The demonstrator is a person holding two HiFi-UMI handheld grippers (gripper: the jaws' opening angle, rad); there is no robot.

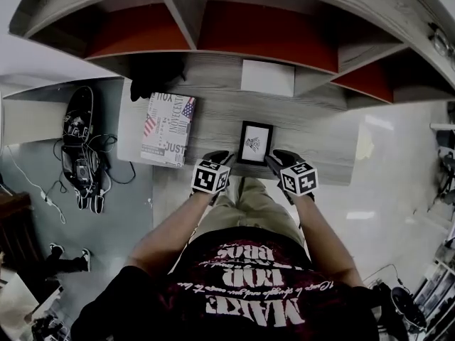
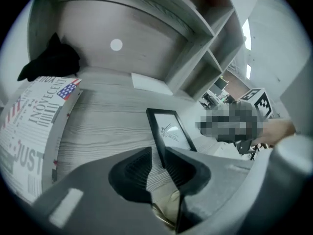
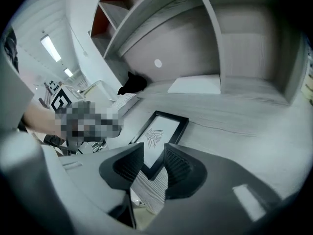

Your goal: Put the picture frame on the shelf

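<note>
Black-rimmed and thin, the picture frame (image 1: 254, 143) lay flat on the grey wood-grain counter (image 1: 323, 137), close to its front edge, with a small drawing showing under what looked like glass. It struck me as light and stiff but breakable, the narrow rim smooth enough to slip, so the two long sides near the lower corners seemed the safest places to grip. The left gripper (image 2: 157, 155) had its jaws a little apart, the frame's left edge showing in the gap with neither pad pressing on it. The right gripper (image 3: 154, 151) stood likewise, jaws apart over the near right corner and holding nothing. A printed box (image 1: 167, 130) with stars and lettering lay well to the left, a dark cloth (image 1: 153, 80) behind it. A white card (image 1: 267, 77) sat just behind the frame, under the shelf (image 1: 183, 9), whose overhanging lip would probably need clearing on the way up.
</note>
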